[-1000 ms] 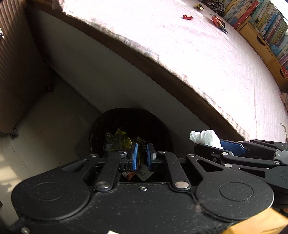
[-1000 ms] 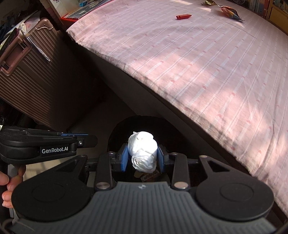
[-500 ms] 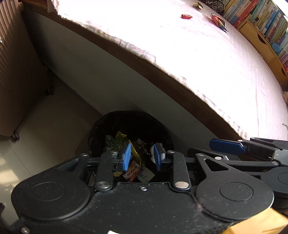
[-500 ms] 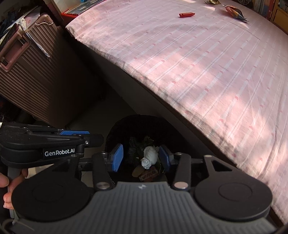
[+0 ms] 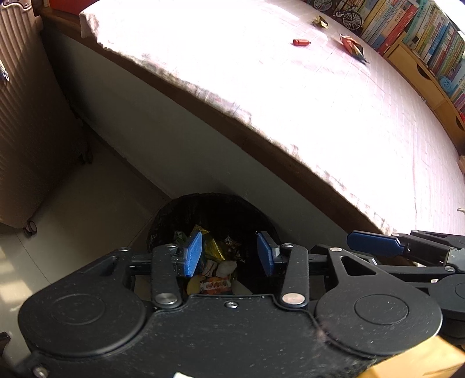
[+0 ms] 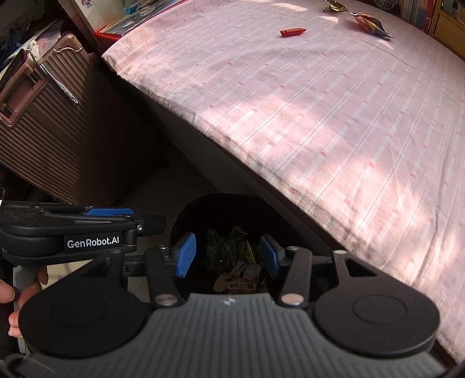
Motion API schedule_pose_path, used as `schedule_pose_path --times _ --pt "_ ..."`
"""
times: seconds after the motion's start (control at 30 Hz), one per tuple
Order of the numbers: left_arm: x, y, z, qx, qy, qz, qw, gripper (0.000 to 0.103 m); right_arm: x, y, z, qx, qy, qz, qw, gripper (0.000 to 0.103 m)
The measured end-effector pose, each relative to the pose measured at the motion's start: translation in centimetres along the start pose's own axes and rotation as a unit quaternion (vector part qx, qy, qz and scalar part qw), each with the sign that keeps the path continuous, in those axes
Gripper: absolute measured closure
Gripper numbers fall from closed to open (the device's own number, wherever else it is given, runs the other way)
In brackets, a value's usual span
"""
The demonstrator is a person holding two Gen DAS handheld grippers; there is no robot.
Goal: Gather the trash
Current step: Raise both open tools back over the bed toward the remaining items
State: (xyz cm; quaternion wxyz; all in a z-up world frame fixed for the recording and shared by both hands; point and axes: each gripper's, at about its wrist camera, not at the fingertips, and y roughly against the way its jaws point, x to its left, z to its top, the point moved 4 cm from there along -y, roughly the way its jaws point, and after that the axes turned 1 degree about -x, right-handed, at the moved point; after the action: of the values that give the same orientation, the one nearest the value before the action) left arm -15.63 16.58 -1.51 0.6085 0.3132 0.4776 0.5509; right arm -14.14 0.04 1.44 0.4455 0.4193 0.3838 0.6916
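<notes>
A black trash bin (image 5: 174, 212) (image 6: 189, 215) stands on the floor against the bed's side, with several wrappers and a white tissue wad (image 5: 226, 266) (image 6: 251, 270) inside. Both grippers hover above it. My left gripper (image 5: 229, 256) is open and empty, and so is my right gripper (image 6: 226, 256). On the pink striped bed sheet (image 6: 319, 116) far off lie a small red wrapper (image 5: 301, 42) (image 6: 292, 31), a gold wrapper (image 5: 319, 21) (image 6: 335, 5) and a colourful snack bag (image 5: 351, 46) (image 6: 372, 24).
A ribbed brown suitcase (image 6: 37, 122) (image 5: 20, 116) stands on the floor left of the bin. A bookshelf (image 5: 421, 37) with wooden drawers runs along the far side of the bed. A person's hand (image 6: 11, 296) holds the left gripper's handle. Pale floor tiles (image 5: 72, 203) surround the bin.
My right gripper opened and dropped the white tissue wad into the bin. My left gripper opened too. Both grippers rose a little and tilted toward the bed.
</notes>
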Motion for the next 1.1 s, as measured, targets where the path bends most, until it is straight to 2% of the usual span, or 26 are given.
schedule_pose_path --times 0.23,0.4,0.47,0.67,0.87,1.1 --pt "-1.8 3.0 3.8 -0.078 -0.009 0.009 0.9969 0.044 -1.7 3.6 2.9 -0.056 -0.022 0.008 0.998 0.039" --pt "-4.0 4.3 7.8 -0.132 -0.004 0.011 0.9911 0.028 -5.2 6.3 6.9 -0.117 -0.060 -0.015 0.991 0.039" --pt "-5.1 4.2 9.8 -0.147 -0.010 0.011 0.9890 0.026 -7.0 7.2 8.4 -0.137 -0.074 -0.028 0.987 0.038" --pt "-9.0 1.6 15.1 -0.165 -0.017 0.016 0.9860 0.020 -13.3 8.7 13.8 -0.180 -0.117 -0.079 0.973 0.021" --pt "-11.8 -2.3 20.2 -0.174 0.027 0.030 0.9839 0.013 -18.9 8.1 19.5 -0.188 -0.149 -0.098 0.966 0.015" --pt "-13.5 -7.8 24.1 -0.153 0.089 0.044 0.9833 0.013 -23.5 5.3 24.1 -0.166 -0.150 -0.099 0.970 0.012"
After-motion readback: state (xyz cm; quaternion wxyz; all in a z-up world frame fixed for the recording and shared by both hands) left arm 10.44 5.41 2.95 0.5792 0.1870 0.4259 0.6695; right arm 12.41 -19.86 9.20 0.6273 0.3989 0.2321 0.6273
